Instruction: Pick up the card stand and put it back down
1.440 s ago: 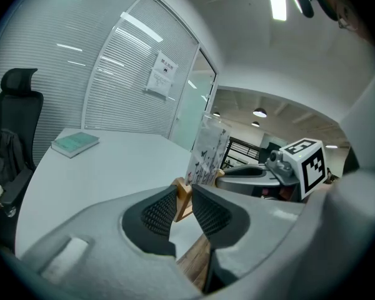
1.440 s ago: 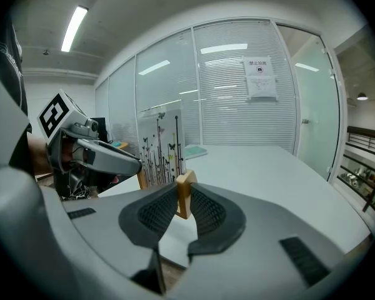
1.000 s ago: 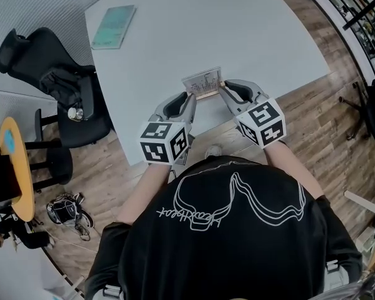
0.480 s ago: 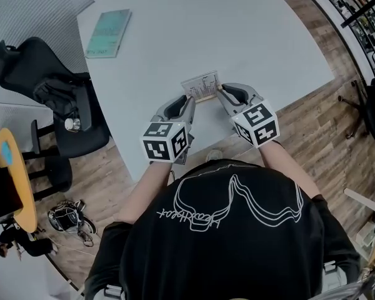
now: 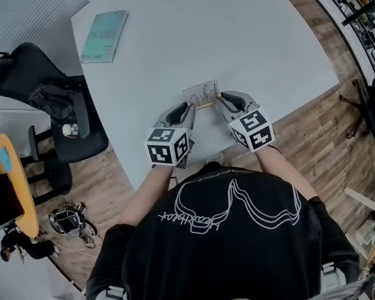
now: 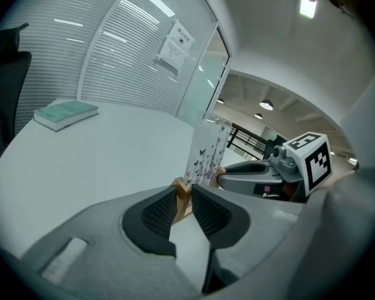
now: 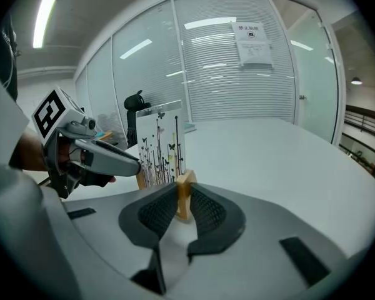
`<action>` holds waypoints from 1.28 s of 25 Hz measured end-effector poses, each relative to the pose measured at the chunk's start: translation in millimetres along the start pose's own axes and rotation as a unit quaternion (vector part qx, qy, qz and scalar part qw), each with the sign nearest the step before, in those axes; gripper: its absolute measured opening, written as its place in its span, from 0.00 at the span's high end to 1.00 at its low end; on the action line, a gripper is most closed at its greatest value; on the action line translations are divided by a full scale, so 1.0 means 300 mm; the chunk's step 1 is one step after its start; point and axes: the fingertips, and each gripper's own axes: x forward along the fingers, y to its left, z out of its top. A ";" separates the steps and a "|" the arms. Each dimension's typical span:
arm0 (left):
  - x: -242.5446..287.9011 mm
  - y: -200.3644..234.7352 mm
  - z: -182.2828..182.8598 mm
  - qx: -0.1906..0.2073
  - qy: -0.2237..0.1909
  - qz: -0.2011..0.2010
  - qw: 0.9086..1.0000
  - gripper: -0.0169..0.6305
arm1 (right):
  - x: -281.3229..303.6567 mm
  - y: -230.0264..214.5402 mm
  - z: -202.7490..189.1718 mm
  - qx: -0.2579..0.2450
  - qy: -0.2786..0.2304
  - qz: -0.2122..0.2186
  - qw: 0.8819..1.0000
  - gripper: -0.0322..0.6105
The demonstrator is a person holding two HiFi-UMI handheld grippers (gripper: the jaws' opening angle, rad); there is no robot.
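Card stand [image 5: 202,95], near table [image 5: 250,36] edge; left gripper [image 5: 189,109] and right gripper [image 5: 220,100] each clamped on one wooden end; advisable: keep both ends level, card upright.

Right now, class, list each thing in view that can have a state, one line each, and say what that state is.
Card stand: upright, clamped at both wooden ends; whether it is lifted cannot be told.
Left tool: shut on the card stand's left end.
Right tool: shut on the card stand's right end.
Book: closed, lying flat on the table.
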 end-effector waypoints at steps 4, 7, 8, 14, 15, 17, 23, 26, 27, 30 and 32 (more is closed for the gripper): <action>0.018 0.010 -0.018 0.001 0.000 -0.001 1.000 0.85 | 0.016 -0.005 -0.024 -0.008 0.007 0.002 1.000 0.84; 0.025 0.012 -0.041 0.004 0.005 0.000 1.000 0.85 | 0.022 0.000 -0.046 -0.008 0.015 0.004 1.000 0.84; 0.028 0.013 -0.051 0.005 0.007 0.001 1.000 0.85 | 0.024 0.002 -0.055 -0.009 0.018 0.004 1.000 0.84; 0.046 0.025 -0.083 0.008 0.015 0.003 1.000 0.85 | 0.038 0.002 -0.077 -0.013 0.027 0.000 1.000 0.84; 0.047 0.028 -0.091 0.010 0.017 0.003 1.000 0.85 | 0.042 0.006 -0.083 -0.015 0.029 -0.002 0.999 0.84; 0.045 0.034 -0.099 0.015 0.016 0.004 1.000 0.85 | 0.047 0.011 -0.098 -0.019 0.033 -0.002 0.999 0.84; 0.056 0.016 -0.093 0.032 0.007 0.002 0.999 0.85 | 0.036 -0.003 -0.119 -0.006 0.030 0.004 1.000 0.84; 0.053 0.016 -0.095 0.046 0.003 -0.001 0.999 0.85 | 0.036 -0.005 -0.119 0.002 0.023 0.002 1.000 0.82; 0.050 0.017 -0.096 0.048 0.002 -0.002 0.999 0.85 | 0.035 -0.009 -0.121 0.004 0.022 0.000 1.000 0.79; 0.031 0.019 -0.099 0.055 -0.004 -0.004 0.998 0.84 | 0.015 -0.025 -0.120 0.019 0.014 -0.003 1.000 0.68; 0.005 0.023 -0.095 0.056 -0.011 0.001 0.998 0.84 | -0.013 -0.034 -0.100 0.033 -0.002 -0.001 0.999 0.69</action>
